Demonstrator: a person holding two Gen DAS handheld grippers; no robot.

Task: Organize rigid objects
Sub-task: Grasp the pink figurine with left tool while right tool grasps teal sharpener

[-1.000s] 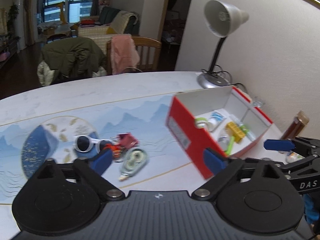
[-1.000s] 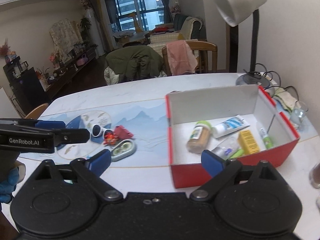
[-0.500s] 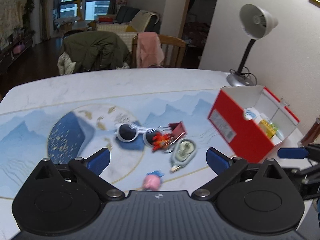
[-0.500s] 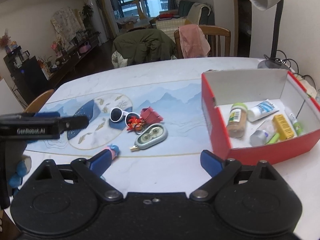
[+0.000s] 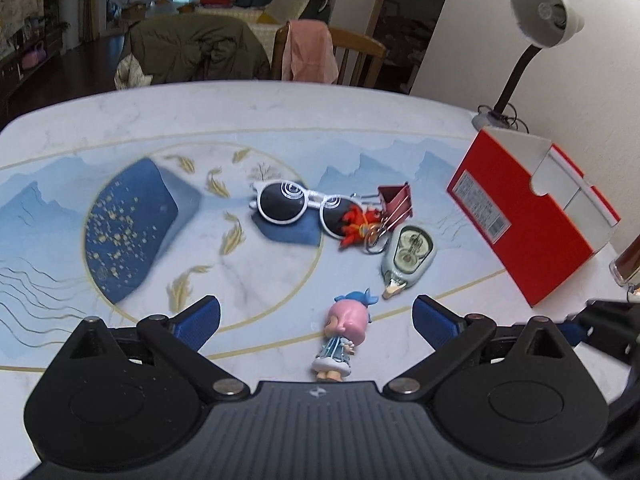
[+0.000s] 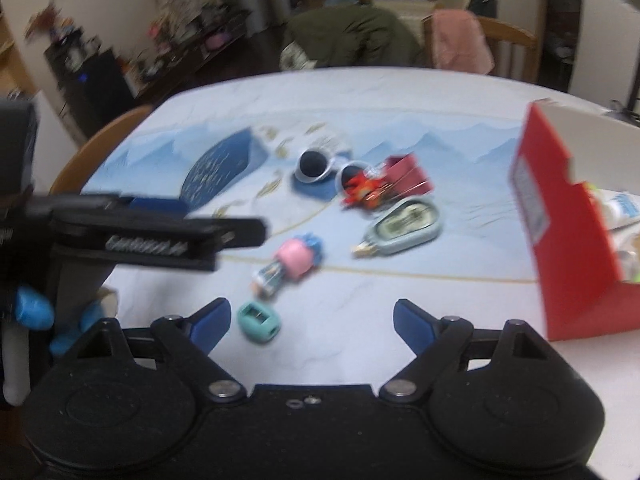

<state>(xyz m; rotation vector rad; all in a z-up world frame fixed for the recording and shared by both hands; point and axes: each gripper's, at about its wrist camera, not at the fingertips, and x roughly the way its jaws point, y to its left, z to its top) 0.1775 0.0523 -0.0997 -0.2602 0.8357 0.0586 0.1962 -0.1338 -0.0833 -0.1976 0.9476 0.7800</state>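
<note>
A pink-haired doll figure (image 5: pixel 345 334) lies on the table between the fingers of my open, empty left gripper (image 5: pixel 316 320). Beyond it lie white sunglasses (image 5: pixel 298 204), a red binder clip (image 5: pixel 394 200), an orange-red toy (image 5: pixel 356 222) and a grey-green correction-tape case (image 5: pixel 408 252). The red box (image 5: pixel 524 220) stands to the right. In the blurred right wrist view my right gripper (image 6: pixel 312 320) is open and empty; a small teal object (image 6: pixel 258 320) lies by its left finger, with the doll (image 6: pixel 288 264), the tape case (image 6: pixel 404 228) and the box (image 6: pixel 560 232) ahead.
A desk lamp (image 5: pixel 536 20) stands at the table's far right by the wall. Chairs draped with a green coat (image 5: pixel 196 48) and a pink cloth (image 5: pixel 310 52) stand behind the table. A brown bottle (image 5: pixel 628 260) stands right of the box.
Both grippers have pulled back and swung left. The box has shifted toward the right edge of both views; the doll and the teal object have come into view.
</note>
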